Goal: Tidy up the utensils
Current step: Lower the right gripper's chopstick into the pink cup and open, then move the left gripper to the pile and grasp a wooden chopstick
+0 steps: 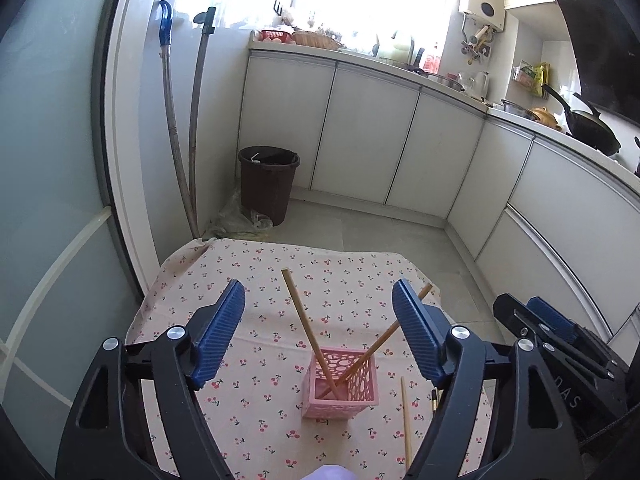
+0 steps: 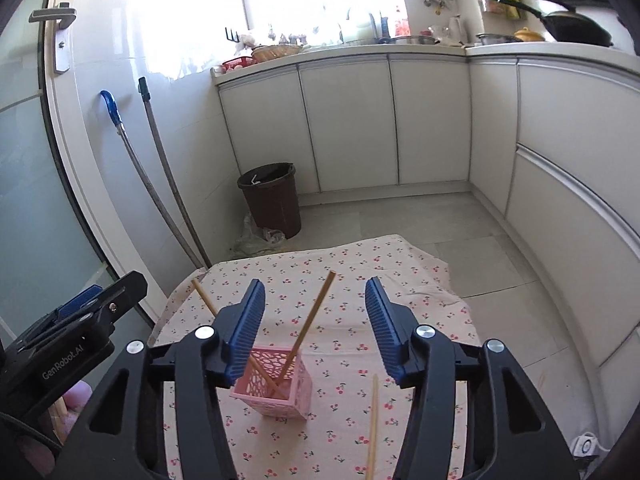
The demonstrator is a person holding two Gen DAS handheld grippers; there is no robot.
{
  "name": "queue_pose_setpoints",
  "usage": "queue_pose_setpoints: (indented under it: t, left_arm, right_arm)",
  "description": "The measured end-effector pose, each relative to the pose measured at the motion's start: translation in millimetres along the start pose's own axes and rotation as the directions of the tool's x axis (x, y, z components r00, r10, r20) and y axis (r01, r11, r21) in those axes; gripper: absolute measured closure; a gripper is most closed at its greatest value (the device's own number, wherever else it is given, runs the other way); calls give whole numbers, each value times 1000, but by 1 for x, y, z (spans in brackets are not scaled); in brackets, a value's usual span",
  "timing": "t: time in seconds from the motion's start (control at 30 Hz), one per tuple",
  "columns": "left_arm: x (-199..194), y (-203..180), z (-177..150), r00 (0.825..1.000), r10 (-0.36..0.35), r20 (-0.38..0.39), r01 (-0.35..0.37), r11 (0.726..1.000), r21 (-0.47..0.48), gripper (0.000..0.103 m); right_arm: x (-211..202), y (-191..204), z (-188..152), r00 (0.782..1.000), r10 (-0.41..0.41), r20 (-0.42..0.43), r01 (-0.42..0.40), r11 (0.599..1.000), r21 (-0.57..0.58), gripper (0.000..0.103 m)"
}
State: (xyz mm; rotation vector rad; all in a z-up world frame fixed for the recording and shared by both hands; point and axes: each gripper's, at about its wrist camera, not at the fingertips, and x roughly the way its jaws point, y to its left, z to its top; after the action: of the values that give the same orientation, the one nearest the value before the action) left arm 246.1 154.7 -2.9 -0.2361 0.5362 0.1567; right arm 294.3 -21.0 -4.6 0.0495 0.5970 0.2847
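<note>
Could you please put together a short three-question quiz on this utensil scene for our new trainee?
1. How many wooden chopsticks stand in the pink perforated plastic holder?
2. True or false: another wooden chopstick lies on the cherry-print tablecloth beside the holder.
3. The right tool is: A) open and empty, B) shut on a spoon.

Key: 1. Two, crossed. 2. True. 3. A.

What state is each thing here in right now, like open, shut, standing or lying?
Left tool: open, nothing between its pads.
Right tool: open, holding nothing.
Pink perforated plastic holder: upright on the cherry-print tablecloth.
Two wooden chopsticks: inside the holder, leaning crossed.
Third wooden chopstick: lying flat on the cloth, right of the holder.
Brown plastic bin: standing, no lid.
White cabinet doors: shut.
</note>
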Motion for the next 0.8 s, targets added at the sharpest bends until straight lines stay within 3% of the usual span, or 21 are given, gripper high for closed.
queue_pose_setpoints:
  t: [0.2, 0.3, 0.4, 0.47, 0.57, 0.63, 0.67, 0.73, 0.8]
  left_arm:
    - [1, -11, -26, 998, 7, -56, -6, 1000, 27, 15]
    - [5, -15, -45, 994, 4, -108, -1, 1000, 28, 9]
    - [18, -19, -75, 977, -6, -214, 9, 1000, 11, 7]
    - [32, -22, -105, 944, -11, -329, 12, 1000, 1, 7]
    - [57, -29, -157, 860, -23, -510, 18, 1000, -14, 7]
    - [70, -38, -185, 800, -33, -598, 31, 999, -14, 7]
    - [74, -45, -196, 780, -36, -625, 42, 999, -5, 7]
    - [81, -61, -207, 765, -30, -643, 68, 997, 34, 7]
    - [85, -79, -207, 777, -18, -629, 84, 994, 76, 7]
  right_arm:
    - [-22, -26, -13, 999, -48, -2, 48, 999, 8, 14]
    - [-33, -48, -23, 998, -55, -29, 56, 998, 27, 8]
    - [-42, -79, -36, 992, -91, -82, 95, 994, 54, 7]
    - [-45, -105, -43, 983, -124, -132, 136, 987, 86, 7]
    - [-43, -144, -47, 968, -155, -199, 189, 968, 165, 7]
    - [-43, -169, -48, 957, -175, -233, 228, 948, 223, 7]
    - [-44, -181, -50, 952, -185, -242, 247, 935, 256, 7]
    - [-47, -204, -51, 944, -197, -263, 281, 901, 331, 7]
    - [-49, -224, -53, 944, -170, -283, 278, 873, 401, 7]
